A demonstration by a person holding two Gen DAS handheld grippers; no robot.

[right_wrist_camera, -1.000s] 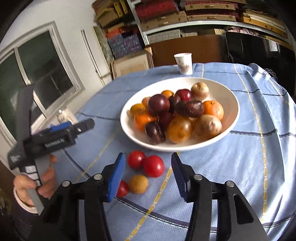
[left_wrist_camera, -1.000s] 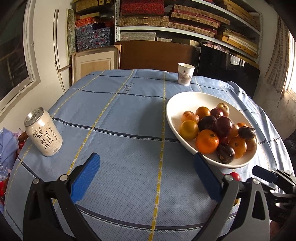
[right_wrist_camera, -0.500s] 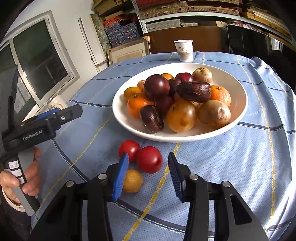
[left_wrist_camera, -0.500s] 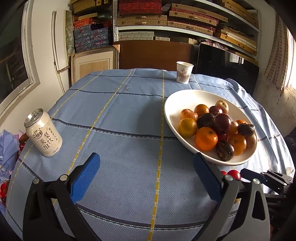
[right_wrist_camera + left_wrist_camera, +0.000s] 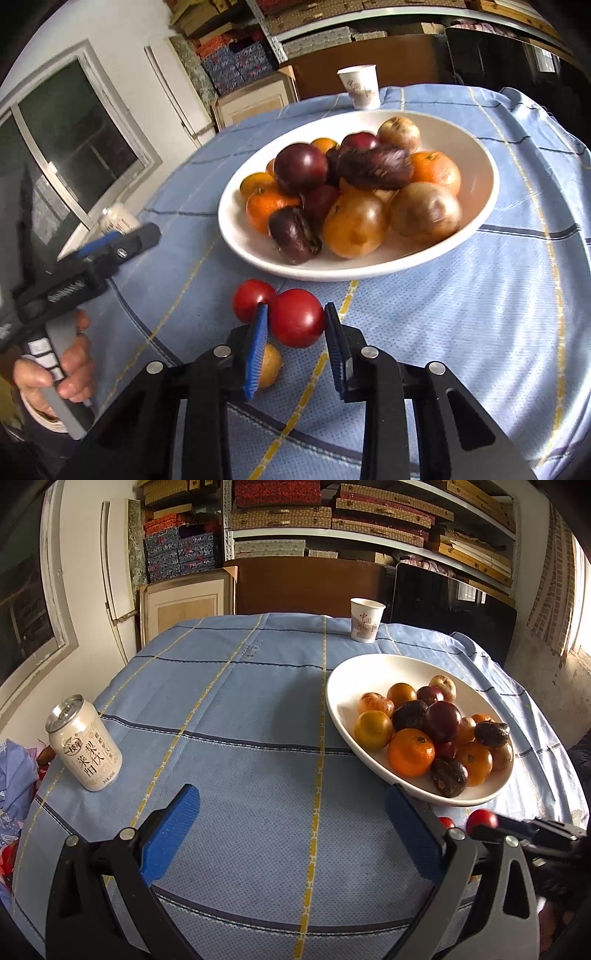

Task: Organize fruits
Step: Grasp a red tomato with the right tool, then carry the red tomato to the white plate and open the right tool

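three small fruits lie loose on the table (image 5: 461,314), on its blue checked cloth just in front of the white bowl (image 5: 476,206): two red ones touching each other and a yellowish one nearer to me. my right gripper (image 5: 295,325) is closing around the nearer red fruit (image 5: 297,317); its blue pads sit right against both sides of it, pressing as far as i can see, and the fruit sits on the cloth. the other red fruit (image 5: 251,297) sits just behind the left pad, and the yellowish fruit (image 5: 269,365) is partly hidden under that same finger. the bowl is heaped with oranges, dark purple fruit and brownish ones.

my left gripper (image 5: 291,827) hangs wide open over bare cloth with nothing between its pads. a drink can (image 5: 85,744) stands upright off to its left, and a paper cup (image 5: 365,620) stands at the table's far edge beyond the bowl. in the right view a hand (image 5: 55,373) grips the left tool's handle.
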